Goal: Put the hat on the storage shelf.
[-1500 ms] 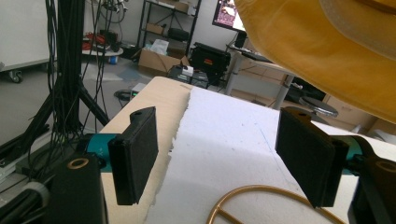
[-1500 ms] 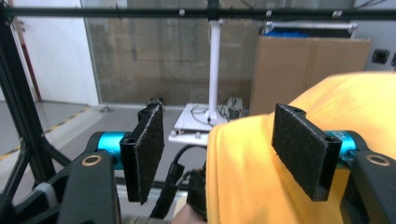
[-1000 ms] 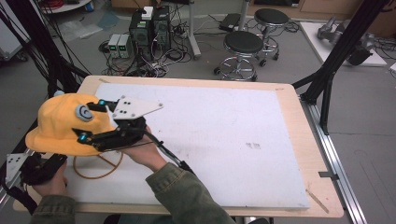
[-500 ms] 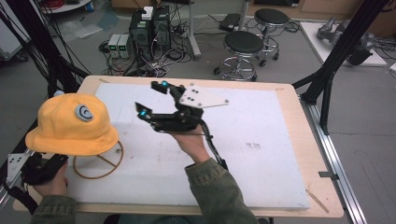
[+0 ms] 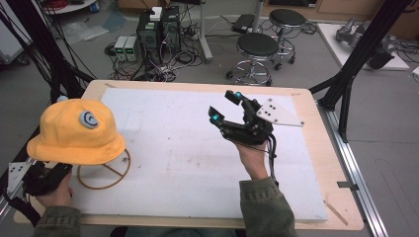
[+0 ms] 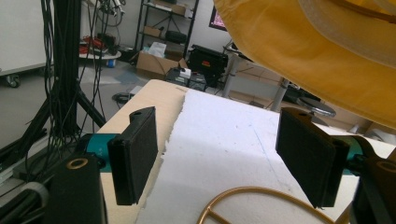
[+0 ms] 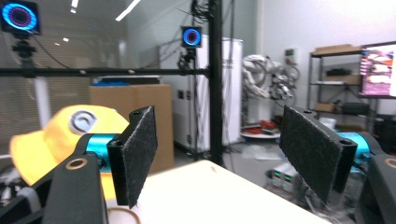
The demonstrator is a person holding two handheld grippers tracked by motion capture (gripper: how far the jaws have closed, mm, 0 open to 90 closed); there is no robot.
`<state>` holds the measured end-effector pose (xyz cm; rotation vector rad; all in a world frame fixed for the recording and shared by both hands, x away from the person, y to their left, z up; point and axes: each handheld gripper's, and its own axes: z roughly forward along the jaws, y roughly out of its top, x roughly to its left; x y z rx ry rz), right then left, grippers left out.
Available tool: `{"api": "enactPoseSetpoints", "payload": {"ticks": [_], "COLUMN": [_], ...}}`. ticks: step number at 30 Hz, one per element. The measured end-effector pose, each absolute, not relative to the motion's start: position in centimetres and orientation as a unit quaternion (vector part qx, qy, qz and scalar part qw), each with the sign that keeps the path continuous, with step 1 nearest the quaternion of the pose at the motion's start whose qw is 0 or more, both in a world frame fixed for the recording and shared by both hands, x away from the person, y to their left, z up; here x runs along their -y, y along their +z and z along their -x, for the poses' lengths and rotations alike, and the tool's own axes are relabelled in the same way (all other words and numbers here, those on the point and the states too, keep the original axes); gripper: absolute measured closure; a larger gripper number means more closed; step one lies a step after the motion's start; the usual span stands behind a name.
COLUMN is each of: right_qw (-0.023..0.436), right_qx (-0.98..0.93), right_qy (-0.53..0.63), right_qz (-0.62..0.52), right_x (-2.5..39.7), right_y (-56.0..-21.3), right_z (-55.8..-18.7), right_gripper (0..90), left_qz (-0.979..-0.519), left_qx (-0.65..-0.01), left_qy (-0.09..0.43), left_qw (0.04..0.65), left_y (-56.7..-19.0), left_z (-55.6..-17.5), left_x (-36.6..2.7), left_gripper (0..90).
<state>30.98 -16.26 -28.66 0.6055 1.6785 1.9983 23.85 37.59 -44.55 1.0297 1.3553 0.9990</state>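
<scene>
Hat (image 5: 74, 131) sits on a brass wire stand (image 5: 104, 173) at the left of the high view, its brim drooping over the stand's ring so that just the front arc of the base shows on the white mat (image 5: 188, 163). It looks settled there, so the hanging step seems done and the hands are apart from it. Right gripper (image 5: 231, 109) is at the centre-right of the high view, well apart from the hat, its jaws spread wide with nothing between them; in the right gripper view the gripper (image 7: 217, 158) faces the hat (image 7: 51, 140), which lies far off at the left edge. Left gripper (image 5: 37, 177) is at the lower left corner of the high view, low beside the table edge just under the brim; in the left gripper view (image 6: 224, 161) its jaws also stand wide and hold nothing, with the brim (image 6: 327, 51) overhead at the upper right and the stand's ring (image 6: 261, 200) at the bottom. No box, bin or tray stands on the mat. Next, I judge, either hand would have to come in level with the brim and pinch its edge.
</scene>
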Motion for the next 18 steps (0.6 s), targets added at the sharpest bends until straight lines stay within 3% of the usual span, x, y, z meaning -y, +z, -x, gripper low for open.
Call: {"api": "enactPoseSetpoints", "payload": {"ticks": [18], "right_qw": [0.260], "right_qx": [-0.619], "right_qy": [0.683], "right_qz": [-0.285], "right_x": [22.3], "right_y": [-31.6], "right_z": [-29.5], "right_gripper": [24.2], "left_qz": [-0.436], "left_qx": [-0.573], "left_qy": [0.421], "left_qw": [0.552], "left_y": [-44.5], "left_z": [-24.0], "left_x": [-37.4], "left_gripper": [29.8]}}
